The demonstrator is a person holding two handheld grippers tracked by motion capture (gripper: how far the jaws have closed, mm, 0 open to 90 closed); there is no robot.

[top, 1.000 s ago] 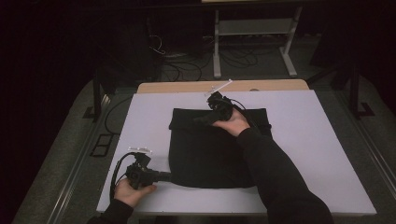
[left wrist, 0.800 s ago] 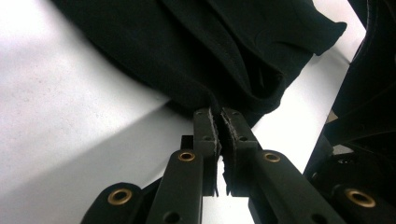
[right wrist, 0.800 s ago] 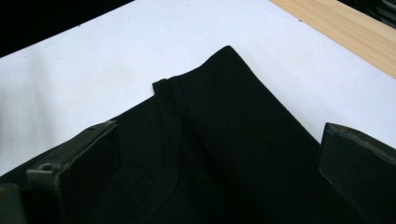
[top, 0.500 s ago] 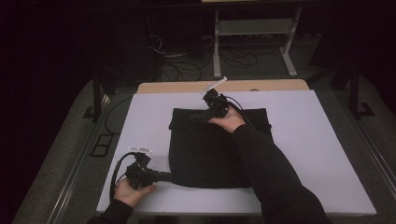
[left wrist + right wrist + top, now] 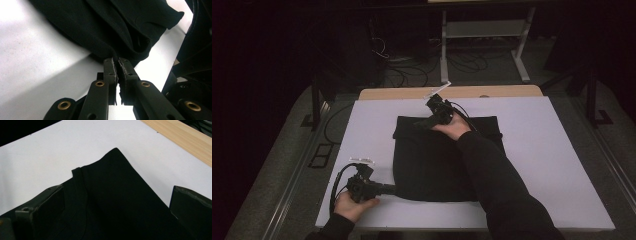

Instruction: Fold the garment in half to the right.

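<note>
Since a second ago the right claw [image 5: 424, 122] has slid left along the far edge of the black garment [image 5: 432, 165], which lies flat on the white counter [image 5: 557, 165]; its jaws stand spread above the cloth. The left claw [image 5: 117, 65] pinches the near corner. Light, soft and limp, I judge: grip hems and corners.

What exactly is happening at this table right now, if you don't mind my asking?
A person is handling a black garment spread on the white table. The left gripper is clamped on the garment's near left corner. The right gripper sits over the far edge with its jaws open above the cloth, gripping nothing yet.
</note>
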